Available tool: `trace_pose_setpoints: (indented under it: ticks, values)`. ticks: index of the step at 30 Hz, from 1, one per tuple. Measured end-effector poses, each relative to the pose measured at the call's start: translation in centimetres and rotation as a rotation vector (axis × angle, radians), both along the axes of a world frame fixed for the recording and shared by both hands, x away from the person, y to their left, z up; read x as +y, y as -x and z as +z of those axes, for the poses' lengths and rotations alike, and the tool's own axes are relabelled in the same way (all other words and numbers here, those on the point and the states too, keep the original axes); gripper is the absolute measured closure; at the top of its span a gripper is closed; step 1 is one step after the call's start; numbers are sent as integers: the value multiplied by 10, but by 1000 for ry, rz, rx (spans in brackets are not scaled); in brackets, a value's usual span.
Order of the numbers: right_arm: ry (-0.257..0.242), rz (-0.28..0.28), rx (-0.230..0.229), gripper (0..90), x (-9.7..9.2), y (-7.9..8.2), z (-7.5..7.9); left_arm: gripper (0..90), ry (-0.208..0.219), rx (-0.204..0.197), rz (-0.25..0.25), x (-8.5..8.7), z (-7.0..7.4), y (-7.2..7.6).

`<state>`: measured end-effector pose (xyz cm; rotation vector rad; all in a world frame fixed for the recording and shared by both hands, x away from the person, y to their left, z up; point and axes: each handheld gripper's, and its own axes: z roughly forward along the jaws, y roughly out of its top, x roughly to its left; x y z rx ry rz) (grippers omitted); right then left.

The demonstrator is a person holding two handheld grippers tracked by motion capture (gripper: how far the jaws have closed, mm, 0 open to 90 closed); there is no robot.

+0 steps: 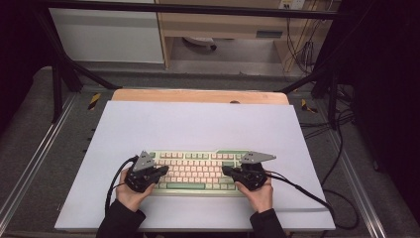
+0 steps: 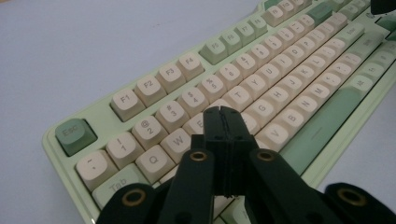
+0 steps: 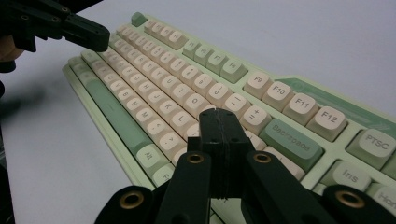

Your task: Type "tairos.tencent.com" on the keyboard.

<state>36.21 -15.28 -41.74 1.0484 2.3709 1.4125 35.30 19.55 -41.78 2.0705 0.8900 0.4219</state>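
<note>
Keyboard (image 1: pixel 195 171): pale green case with cream keys, lying flat on the white sheet (image 1: pixel 198 124) that covers the table, near its front edge and parallel to it.
Left tongs (image 2: pixel 222 112): jaws together, nothing between them; tips poised over the letter keys at the keyboard's left end, around E and R. Contact with a key cannot be confirmed.
Right tongs (image 3: pixel 219 114): jaws together, empty; tips over the keys left of Backspace (image 3: pixel 290 141), at the keyboard's right end.
Risk, wrong key: the closed tips look about as wide as one keycap, so an off-centre descent would likely depress two neighbours at once.
Risk, keyboard shift: an angled push could slide the case across the smooth sheet.
Risk, collision: both tongs work over one board; moving inward could bring them together.
</note>
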Motion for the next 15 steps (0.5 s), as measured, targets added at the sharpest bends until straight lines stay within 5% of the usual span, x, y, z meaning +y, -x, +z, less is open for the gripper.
trace_pose_setpoints:
  ticks: [15]
  values:
    - [29, 11, 10, 900, 32, -10, 0, 900, 24, 13, 18, 18, -6, 5]
